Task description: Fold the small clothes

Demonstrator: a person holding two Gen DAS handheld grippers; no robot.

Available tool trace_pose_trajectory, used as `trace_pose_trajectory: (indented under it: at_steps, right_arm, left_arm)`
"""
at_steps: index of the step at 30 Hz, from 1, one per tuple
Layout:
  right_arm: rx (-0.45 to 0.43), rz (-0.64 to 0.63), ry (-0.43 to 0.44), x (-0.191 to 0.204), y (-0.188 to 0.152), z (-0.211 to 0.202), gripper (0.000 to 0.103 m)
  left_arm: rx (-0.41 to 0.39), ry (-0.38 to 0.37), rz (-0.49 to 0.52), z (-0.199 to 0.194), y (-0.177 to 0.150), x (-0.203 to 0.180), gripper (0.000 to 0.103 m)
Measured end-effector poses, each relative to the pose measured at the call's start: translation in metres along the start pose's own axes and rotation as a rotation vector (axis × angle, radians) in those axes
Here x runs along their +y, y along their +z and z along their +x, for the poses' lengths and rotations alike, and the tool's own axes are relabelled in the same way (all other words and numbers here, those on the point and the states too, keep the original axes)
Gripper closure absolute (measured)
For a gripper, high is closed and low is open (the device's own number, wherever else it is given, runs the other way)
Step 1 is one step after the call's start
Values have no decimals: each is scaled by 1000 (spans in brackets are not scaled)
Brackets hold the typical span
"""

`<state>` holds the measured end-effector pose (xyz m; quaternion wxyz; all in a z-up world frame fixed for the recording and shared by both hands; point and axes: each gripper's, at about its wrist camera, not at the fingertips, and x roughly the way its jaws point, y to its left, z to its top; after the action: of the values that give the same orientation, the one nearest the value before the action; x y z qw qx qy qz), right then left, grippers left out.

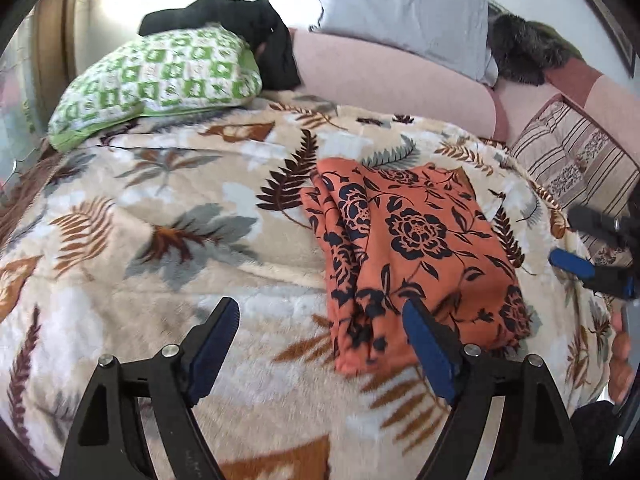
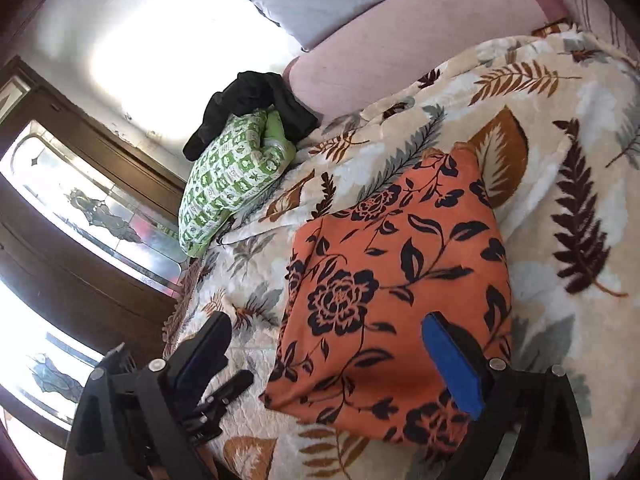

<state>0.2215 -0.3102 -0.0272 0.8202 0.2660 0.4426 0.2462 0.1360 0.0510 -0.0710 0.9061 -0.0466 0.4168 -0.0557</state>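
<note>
An orange cloth with dark flower print [image 1: 420,256] lies folded into a rough rectangle on the leaf-patterned blanket [image 1: 180,208]. It also shows in the right wrist view [image 2: 392,288]. My left gripper [image 1: 320,344] is open and empty, hovering just above the cloth's near left corner. My right gripper [image 2: 332,356] is open and empty above the cloth's near edge; it also shows at the right edge of the left wrist view [image 1: 580,244]. The left gripper's fingers [image 2: 232,384] show at lower left in the right wrist view.
A green checked pillow [image 1: 160,80] with a black garment [image 1: 248,28] on it lies at the far left. A grey pillow [image 1: 404,12], a pink bolster [image 1: 384,80] and a striped cushion [image 1: 576,160] line the far side. A wooden window frame [image 2: 100,216] stands left.
</note>
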Motion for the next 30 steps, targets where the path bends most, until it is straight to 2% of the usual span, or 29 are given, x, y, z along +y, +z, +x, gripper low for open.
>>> trace_pose_trajectory:
  at_steps: [5,11,13,19,24,30]
  right_arm:
    - [-71,-94,-178,13,-58,-47,5]
    - [23,-143,-262,11,-106,-44,5]
    - [17,-175,-289,18,-113,-47,0]
    - [-6,-269,-386,41,-118,-57,0]
    - [-11,-280,-417,46,-116,-62,0]
    - [-6,-299,-428,54,-114,-61,0]
  left_arm:
    - [18,48,-24,-30,-22,2,19]
    - [31,83,-23,-51,-39,-8,19]
    - [23,98,-19,-57,-39,-11,19]
    - [-1,135,-7,-72,-37,-20,15]
    - [5,160,33,-75,-39,-27,15]
    - [16,172,31,-76,-40,-28,15]
